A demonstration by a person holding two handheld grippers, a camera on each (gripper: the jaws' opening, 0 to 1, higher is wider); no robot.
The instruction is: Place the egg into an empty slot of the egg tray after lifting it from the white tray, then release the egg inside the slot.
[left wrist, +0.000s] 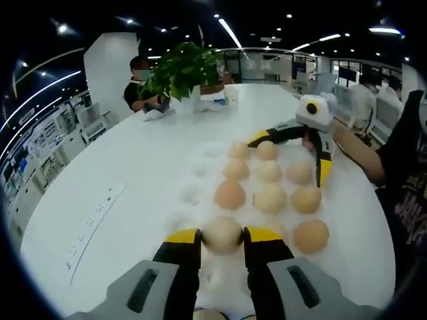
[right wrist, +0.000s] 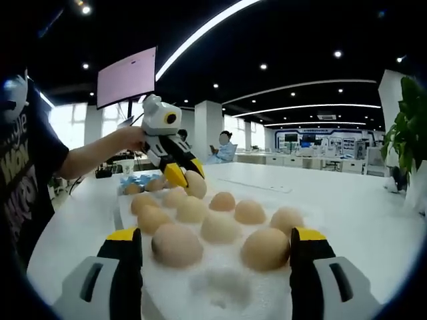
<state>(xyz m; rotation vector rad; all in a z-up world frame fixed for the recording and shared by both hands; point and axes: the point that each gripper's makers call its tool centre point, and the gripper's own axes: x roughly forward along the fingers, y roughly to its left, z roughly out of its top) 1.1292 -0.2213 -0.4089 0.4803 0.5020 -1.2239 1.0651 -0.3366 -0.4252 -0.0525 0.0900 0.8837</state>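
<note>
My left gripper (left wrist: pixel 223 236) is shut on a pale egg (left wrist: pixel 222 233), held over the near end of the white egg tray (left wrist: pixel 197 167). Several eggs fill the tray's middle and right columns; the left column shows bare hollows. My right gripper (left wrist: pixel 291 153) stands open at the tray's far end, jaws spread wide around it. In the right gripper view, the right gripper (right wrist: pixel 215 237) straddles the egg tray (right wrist: pixel 223 287) with nothing between its fingers. Across the tray, the left gripper (right wrist: pixel 190 180) holds the egg (right wrist: pixel 197 184) just above the far row.
A potted plant (left wrist: pixel 180 67) stands at the table's far end beside a seated person (left wrist: pixel 140 87). A socket strip (left wrist: pixel 93 220) is set into the tabletop at the left. A monitor (right wrist: pixel 127 77) hangs behind the person's arm (right wrist: pixel 93 153). Something blue (right wrist: pixel 137 180) lies beyond the tray.
</note>
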